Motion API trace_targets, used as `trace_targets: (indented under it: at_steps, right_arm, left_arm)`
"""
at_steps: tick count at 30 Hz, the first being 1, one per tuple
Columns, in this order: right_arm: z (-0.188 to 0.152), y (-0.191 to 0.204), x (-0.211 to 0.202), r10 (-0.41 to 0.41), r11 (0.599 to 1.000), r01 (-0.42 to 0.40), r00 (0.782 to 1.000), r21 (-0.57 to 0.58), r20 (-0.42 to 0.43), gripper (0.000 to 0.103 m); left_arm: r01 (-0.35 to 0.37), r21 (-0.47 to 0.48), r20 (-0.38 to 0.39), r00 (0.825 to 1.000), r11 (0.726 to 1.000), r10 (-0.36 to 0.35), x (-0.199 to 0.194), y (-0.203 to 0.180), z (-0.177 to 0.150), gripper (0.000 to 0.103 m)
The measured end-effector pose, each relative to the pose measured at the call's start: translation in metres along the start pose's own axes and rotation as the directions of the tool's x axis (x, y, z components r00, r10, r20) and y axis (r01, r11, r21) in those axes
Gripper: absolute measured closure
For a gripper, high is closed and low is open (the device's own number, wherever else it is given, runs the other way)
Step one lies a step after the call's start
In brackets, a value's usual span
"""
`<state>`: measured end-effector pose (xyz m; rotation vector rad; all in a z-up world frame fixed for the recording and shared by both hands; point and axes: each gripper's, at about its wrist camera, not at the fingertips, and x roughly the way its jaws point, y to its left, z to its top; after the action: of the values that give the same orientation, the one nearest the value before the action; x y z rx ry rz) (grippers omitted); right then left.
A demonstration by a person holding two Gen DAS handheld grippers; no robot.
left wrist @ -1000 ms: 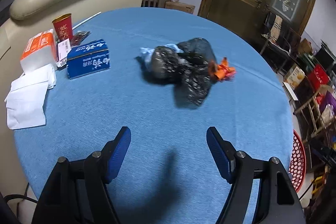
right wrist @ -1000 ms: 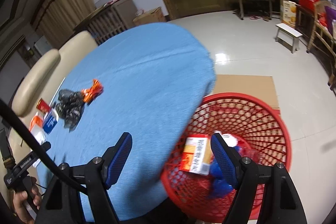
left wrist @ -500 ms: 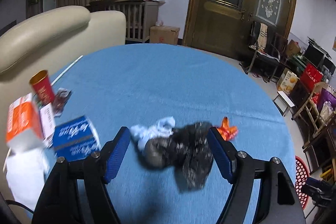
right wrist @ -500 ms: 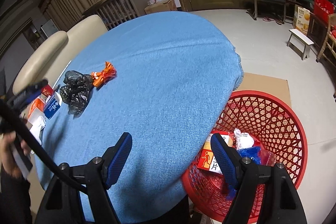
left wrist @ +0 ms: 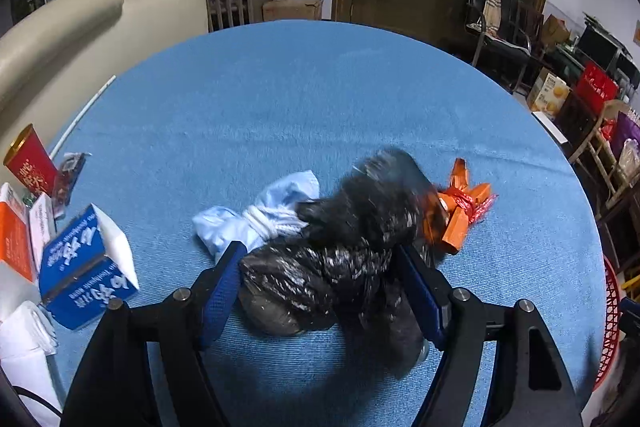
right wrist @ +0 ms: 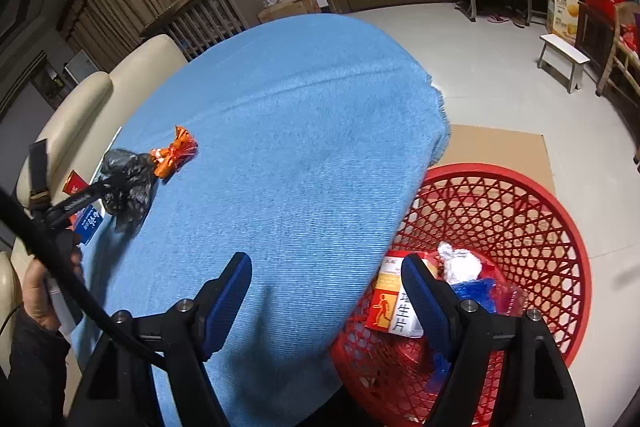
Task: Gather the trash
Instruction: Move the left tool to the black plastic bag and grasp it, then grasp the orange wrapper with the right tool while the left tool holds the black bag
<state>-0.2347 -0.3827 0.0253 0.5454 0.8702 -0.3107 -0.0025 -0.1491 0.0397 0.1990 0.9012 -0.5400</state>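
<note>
A round table with a blue cloth [left wrist: 320, 99] fills the room's middle. On it lies a crumpled black plastic bag [left wrist: 340, 255], not far from the table's left edge. The left gripper [left wrist: 324, 287] is low over the bag, and its two blue fingers [left wrist: 224, 287] stand apart with the bag between them; the bag reaches up to both, but I cannot tell if they press on it yet. A light blue cloth bundle [left wrist: 264, 215] tied with white string touches the bag on the left side. An orange wrapper [left wrist: 460, 211] touches it on the right side. Close to the left edge sit a blue box [left wrist: 84, 267], a red cup [left wrist: 30, 163] and some white tissues [left wrist: 24, 327]. The right gripper [right wrist: 326, 303] hangs over the table's near edge with its fingers spread and nothing between them. Below that edge, on the floor, stands a red basket [right wrist: 520, 211]. Inside it lie an orange and white box [right wrist: 390, 307], a white wad [right wrist: 460, 263] and a bit of blue plastic [right wrist: 476, 291]. A person's hand [right wrist: 38, 291] holds the left gripper's handle.
</note>
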Motion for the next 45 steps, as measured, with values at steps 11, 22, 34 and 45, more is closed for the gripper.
trace_targets:
  at_steps: [11,22,34,45]
  right_arm:
    - [-0.004,0.005,-0.007,0.007,1.0,-0.007,1.0,-0.012,0.014,0.023]
    - [-0.009,0.017,-0.018,0.028,0.999,-0.026,0.999,-0.041,0.029,0.023]
    - [0.006,0.092,0.017,0.068,0.97,-0.069,0.998,-0.234,-0.014,0.021]
    - [0.038,0.166,0.072,0.096,0.9,-0.097,0.995,-0.424,-0.023,0.021]
  left_arm:
    - [0.064,-0.062,0.021,0.998,0.996,-0.063,-0.035,0.003,-0.036,0.074]
    - [-0.03,-0.204,0.069,0.997,0.979,0.045,-0.081,0.012,-0.091,0.074]
    - [-0.075,-0.265,0.068,0.993,0.961,0.096,-0.09,0.027,-0.11,0.074]
    - [-0.077,-0.263,0.064,0.993,0.962,0.097,-0.089,0.027,-0.111,0.074]
